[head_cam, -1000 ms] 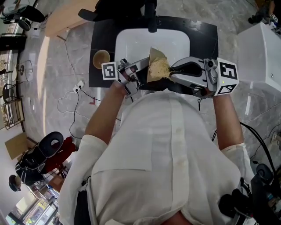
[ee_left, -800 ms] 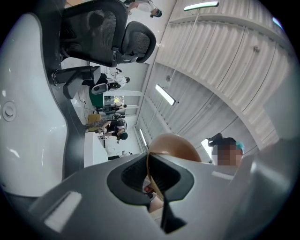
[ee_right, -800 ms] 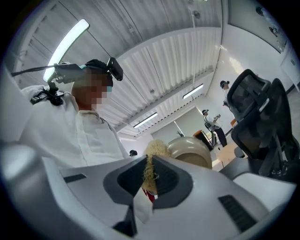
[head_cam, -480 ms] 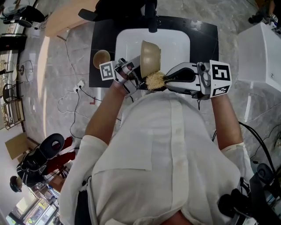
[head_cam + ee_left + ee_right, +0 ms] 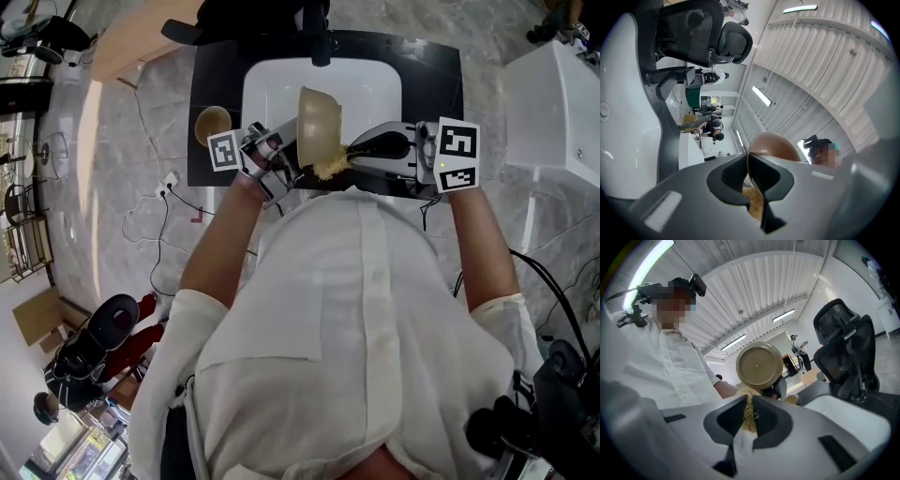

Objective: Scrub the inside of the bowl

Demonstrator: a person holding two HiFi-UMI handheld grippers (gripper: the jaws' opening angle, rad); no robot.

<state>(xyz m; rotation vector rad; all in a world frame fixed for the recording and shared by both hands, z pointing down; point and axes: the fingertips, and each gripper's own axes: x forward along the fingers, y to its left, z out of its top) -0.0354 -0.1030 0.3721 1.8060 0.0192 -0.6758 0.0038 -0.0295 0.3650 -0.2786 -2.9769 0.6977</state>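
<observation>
My left claw (image 5: 285,169) pinches the rim of the tan round bowl (image 5: 319,120), held on edge over the white sink basin (image 5: 272,86). My right claw (image 5: 353,156) clamps a straw-coloured fibre scrubber (image 5: 328,168) at the bowl's lower edge.

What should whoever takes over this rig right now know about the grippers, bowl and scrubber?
Left gripper: shut on the rim of the bowl, which is tipped on edge over the white sink.
Right gripper: shut on the fibrous scrubber, which sits at the bowl's lower rim.
Done: both things are in hand; how clean the inside is cannot be judged.
Left: work the scrubber around the bowl's inside.
</observation>
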